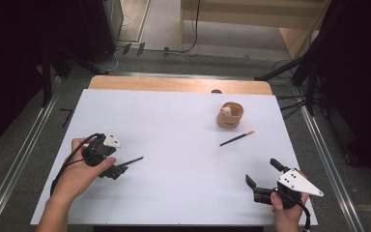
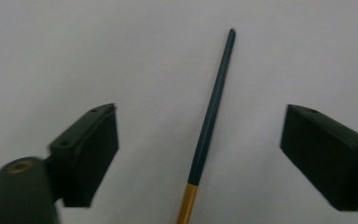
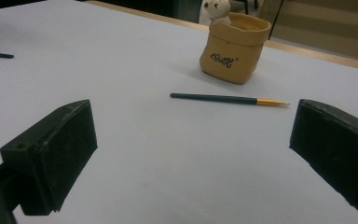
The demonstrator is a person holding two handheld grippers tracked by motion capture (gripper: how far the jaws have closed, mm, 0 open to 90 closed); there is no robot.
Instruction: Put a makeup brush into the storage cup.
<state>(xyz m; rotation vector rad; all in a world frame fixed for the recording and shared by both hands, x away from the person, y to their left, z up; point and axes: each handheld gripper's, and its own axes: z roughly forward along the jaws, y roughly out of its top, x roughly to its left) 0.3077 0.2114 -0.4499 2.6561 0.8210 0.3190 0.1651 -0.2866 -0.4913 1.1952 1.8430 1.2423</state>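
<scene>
At the near left of the white table (image 1: 174,203), the left gripper (image 1: 117,169) stands spread wide around a dark brush (image 2: 212,114), its jaws on either side but apart from it. A second brush (image 1: 236,138) lies at the far right, just beside a tan pot (image 1: 230,116). The right gripper (image 1: 263,176) hangs released and empty at the near right. The pick-up appears under way; closing on the handle looks next.

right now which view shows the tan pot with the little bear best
The right gripper view: the tan pot sits close, lettering readable, bear at its rim. The high view shows the pot small and far, detail lost.
</scene>
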